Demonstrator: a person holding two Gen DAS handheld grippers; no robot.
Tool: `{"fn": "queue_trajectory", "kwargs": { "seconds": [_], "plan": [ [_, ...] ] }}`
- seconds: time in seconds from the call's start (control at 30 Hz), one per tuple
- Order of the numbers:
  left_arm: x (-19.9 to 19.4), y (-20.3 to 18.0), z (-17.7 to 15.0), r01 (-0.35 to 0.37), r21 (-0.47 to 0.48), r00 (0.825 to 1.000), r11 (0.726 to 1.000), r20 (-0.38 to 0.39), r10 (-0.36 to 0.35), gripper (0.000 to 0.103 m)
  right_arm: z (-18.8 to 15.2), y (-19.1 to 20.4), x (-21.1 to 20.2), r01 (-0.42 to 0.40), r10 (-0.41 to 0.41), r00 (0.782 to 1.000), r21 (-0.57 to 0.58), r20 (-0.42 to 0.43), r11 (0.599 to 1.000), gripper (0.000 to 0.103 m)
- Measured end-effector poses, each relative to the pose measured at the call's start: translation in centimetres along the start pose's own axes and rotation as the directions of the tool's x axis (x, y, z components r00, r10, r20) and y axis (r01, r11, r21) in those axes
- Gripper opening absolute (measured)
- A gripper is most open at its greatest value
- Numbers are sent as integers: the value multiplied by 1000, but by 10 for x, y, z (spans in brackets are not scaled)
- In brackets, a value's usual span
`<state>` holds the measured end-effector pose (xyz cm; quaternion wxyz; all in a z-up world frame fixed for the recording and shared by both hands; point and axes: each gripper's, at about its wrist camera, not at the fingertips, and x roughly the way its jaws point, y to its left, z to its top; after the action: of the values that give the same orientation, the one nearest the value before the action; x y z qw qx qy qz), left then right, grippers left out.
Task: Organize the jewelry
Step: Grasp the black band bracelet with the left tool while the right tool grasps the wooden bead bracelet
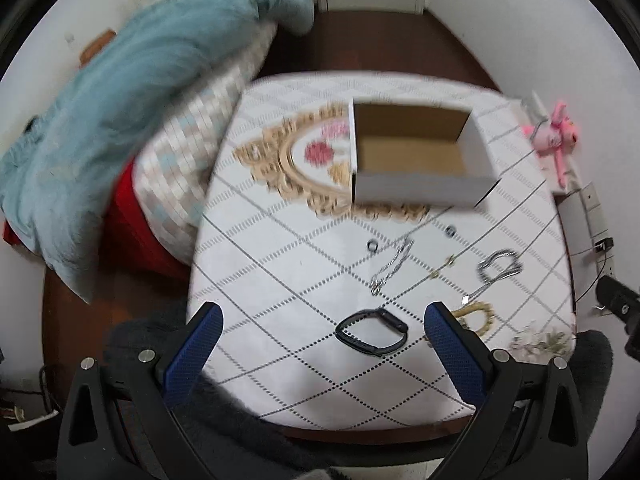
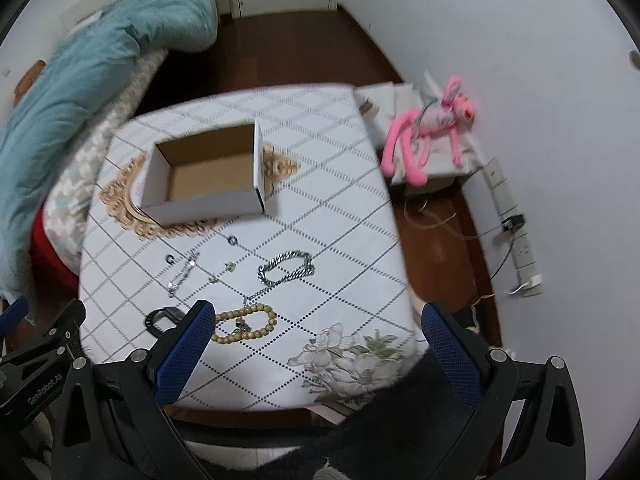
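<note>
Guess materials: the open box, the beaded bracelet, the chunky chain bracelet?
Open box: likely cardboard, white outside, raw brown inside, folded flap edges showing.
Beaded bracelet: round tan beads with a matte look, probably wood, though resin is possible.
Chunky chain bracelet: silver-grey interlocking links with bright glints, most likely metal; plating or alloy can't be told.

White walls [image 2: 520, 40] meet dark wood floor [image 2: 304, 48]; teal blanket [image 1: 132, 92] on bed

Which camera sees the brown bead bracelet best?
The right wrist view: the bead bracelet lies whole on the tablecloth beside that gripper's left finger. In the left wrist view it is blurred and partly hidden behind a finger.
</note>
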<state>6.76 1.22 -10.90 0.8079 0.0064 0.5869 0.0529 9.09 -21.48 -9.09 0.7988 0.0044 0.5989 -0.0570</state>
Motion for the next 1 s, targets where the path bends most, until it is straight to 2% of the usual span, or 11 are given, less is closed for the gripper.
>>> {"fn": "queue_trajectory", "kwargs": {
  "seconds": [0.03, 0.07, 0.1, 0.2, 0.3, 0.5, 0.63, 0.73, 0.8, 0.93, 1.0],
  "plan": [
    [12, 0, -1, 3, -1, 1000, 1000, -26, -3, 102, 0, 2, 20, -7, 7, 999, 2, -32, 1000, 101],
    [26, -1, -2, 12, 1, 999, 1000, -53, -12, 98, -1, 3, 36, -11, 11, 998, 1, -58, 1000, 99],
    [37, -1, -3, 10, 5, 997, 1000, -75, -10, 85, -4, 5, 49, -15, 15, 997, 3, -76, 1000, 96],
    [73, -2, -8, 34, -2, 985, 999, -169, -34, 76, -13, 9, 97, -35, 37, 986, 14, -163, 999, 83],
    [91, -3, -12, 41, -5, 978, 999, -207, -41, 75, -23, 14, 136, -60, 64, 971, 23, -232, 998, 75],
    [113, 3, -13, 68, -36, 965, 997, -252, -75, 75, -32, 23, 171, -83, 88, 958, 32, -274, 996, 55],
    [125, 10, -16, 88, -59, 956, 994, -275, -101, 75, -35, 32, 178, -72, 68, 963, -6, -261, 997, 43],
    [135, 10, -19, 101, -52, 957, 994, -269, -111, 69, -36, 35, 176, -62, 55, 966, -21, -251, 998, 40],
    [143, 9, -21, 96, -33, 955, 995, -280, -102, 41, -37, 37, 177, -56, 44, 969, -43, -243, 998, 40],
    [150, 4, -19, 91, 5, 965, 996, -246, -87, 27, -40, 42, 177, -56, 43, 970, -44, -238, 997, 40],
    [151, 2, -18, 89, 10, 968, 996, -235, -85, 13, -40, 48, 175, -53, 41, 972, -47, -232, 997, 40]
  ]
}}
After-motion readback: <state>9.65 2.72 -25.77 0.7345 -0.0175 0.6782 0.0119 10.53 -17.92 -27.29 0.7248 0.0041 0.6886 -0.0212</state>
